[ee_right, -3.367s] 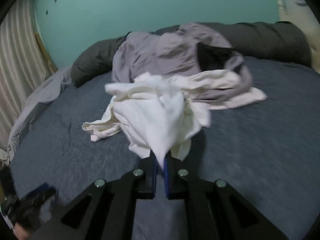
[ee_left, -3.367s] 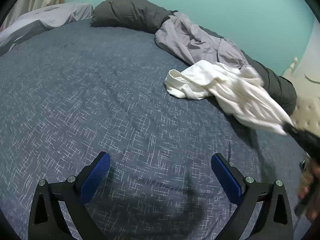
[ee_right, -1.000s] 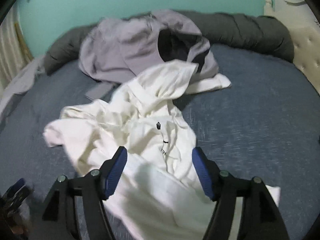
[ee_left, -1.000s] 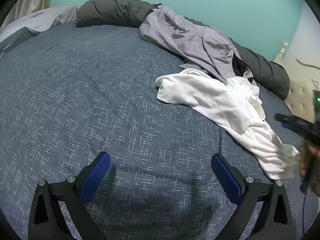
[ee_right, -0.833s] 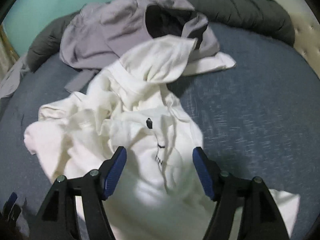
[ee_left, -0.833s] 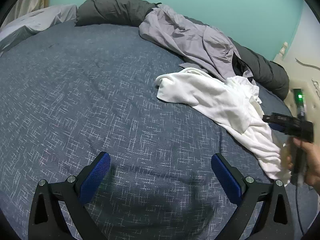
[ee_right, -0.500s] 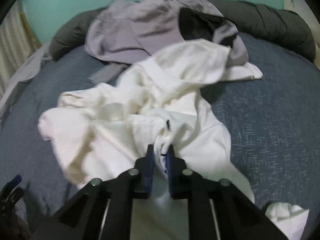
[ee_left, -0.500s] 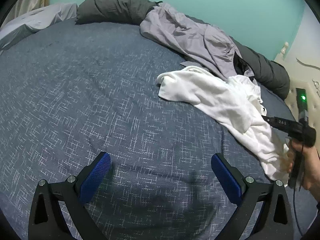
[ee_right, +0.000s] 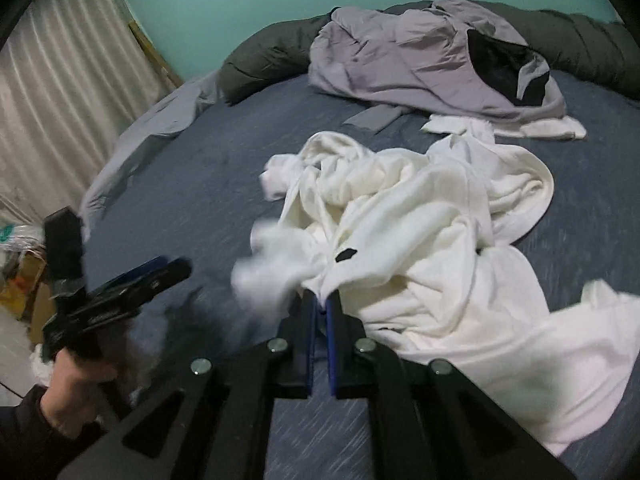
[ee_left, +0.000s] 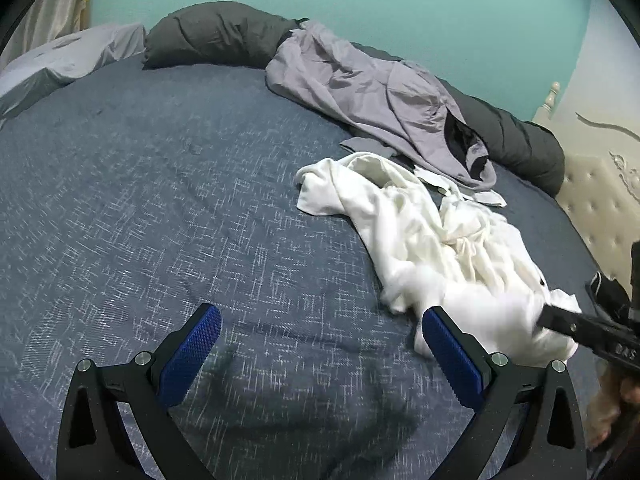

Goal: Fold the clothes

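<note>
A crumpled white hooded garment [ee_left: 436, 236] [ee_right: 432, 240] lies on the dark blue bedspread [ee_left: 160, 200]. My right gripper [ee_right: 319, 300] is shut on a fold of its cloth, and the pinched part looks blurred with motion. From the left wrist view the right gripper [ee_left: 560, 322] enters at the right edge, touching the garment's near end. My left gripper [ee_left: 320, 344] hangs open over bare bedspread, nothing between its blue pads [ee_left: 192, 352]. In the right wrist view the left gripper [ee_right: 132, 284] appears at the left, held by a hand [ee_right: 76, 380].
A grey garment [ee_left: 372, 96] with a black lining is heaped at the back against a long dark bolster [ee_left: 216, 34]. A light grey pillow [ee_left: 60, 64] lies at the far left. A tufted cream headboard [ee_left: 600, 196] stands at the right, curtains [ee_right: 52, 104] at the left.
My right gripper went from open over the white garment to shut on a fold, then dragged the cloth toward the near left. The left gripper stayed open over the bedspread.
</note>
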Available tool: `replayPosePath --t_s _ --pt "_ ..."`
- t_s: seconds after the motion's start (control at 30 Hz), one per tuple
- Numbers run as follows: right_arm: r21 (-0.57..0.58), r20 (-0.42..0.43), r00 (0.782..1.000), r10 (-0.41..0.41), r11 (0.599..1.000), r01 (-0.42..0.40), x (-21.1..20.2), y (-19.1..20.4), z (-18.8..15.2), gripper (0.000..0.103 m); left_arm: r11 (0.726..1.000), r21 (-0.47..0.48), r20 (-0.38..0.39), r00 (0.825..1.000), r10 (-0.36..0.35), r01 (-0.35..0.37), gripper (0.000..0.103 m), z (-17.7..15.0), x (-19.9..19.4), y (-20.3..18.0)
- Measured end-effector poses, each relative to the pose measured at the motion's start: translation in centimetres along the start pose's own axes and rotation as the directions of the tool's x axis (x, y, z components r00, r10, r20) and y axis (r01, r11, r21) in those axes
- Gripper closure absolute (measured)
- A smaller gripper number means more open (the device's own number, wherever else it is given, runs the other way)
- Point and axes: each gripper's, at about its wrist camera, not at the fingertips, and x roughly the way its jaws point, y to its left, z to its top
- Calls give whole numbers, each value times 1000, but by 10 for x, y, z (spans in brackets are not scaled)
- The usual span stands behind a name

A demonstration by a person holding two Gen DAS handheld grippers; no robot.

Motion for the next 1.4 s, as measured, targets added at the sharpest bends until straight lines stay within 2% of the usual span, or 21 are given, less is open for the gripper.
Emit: replayPosePath --t_s 0.23,0.27,0.3,0.33,0.37,0.53,0.63,0.77,0.8,0.83,0.93,1.13,1.27,1.33,1.4 --pt "141 40 999 -32 990 26 -27 -25 -5 97 1000 4 0 1000 -2 2 1 1 -7 1" --pt "168 43 998 -34 985 27 -30 -31 -4 94 1000 8 -1 1000 -3 3 1 1 -7 0" --pt "197 46 998 -36 980 26 -33 -37 -4 83 1000 11 -4 1000 -4 4 0 2 -5 -2" --pt "211 56 997 -48 977 36 -36 -42 -2 66 1000 11 -7 1000 -6 6 0 2 -4 -3" --pt "216 61 997 -48 976 34 -37 -45 0 60 1000 11 -9 1000 -8 8 0 3 -3 -5" --pt "209 44 999 -9 978 0 -26 -44 9 51 999 30 -16 1000 -13 14 0 5 3 -15" --pt "198 16 998 62 978 -64 -14 -34 7 47 999 33 -29 999 -18 18 0 4 8 -20" --pt "98 -9 998 68 993 -67 0 -9 7 48 999 47 -33 999 -16 17 0 2 12 -27" --pt "81 -14 998 61 995 -60 4 -6 7 55 998 52 -35 999 -15 17 0 1 13 -28" --pt "68 -19 998 53 996 -52 8 -3 8 72 998 58 -38 999 -16 18 0 0 13 -29" --pt "56 -20 999 45 997 -44 15 -1 12 96 998 65 -45 999 -17 19 0 -3 14 -30" --pt "77 74 994 85 993 -91 0 8 45 98 998 61 -44 999 -15 18 1 -3 14 -28" --pt "22 145 978 148 988 -152 -16 37 82 99 998 60 -44 999 -14 17 0 -3 13 -27" --pt "-3 159 972 172 985 -174 -19 48 95 100 998 58 -44 999 -11 13 0 -3 13 -26" --pt "-25 135 980 149 989 -147 -14 55 102 100 998 54 -44 999 -10 12 1 -3 12 -25"
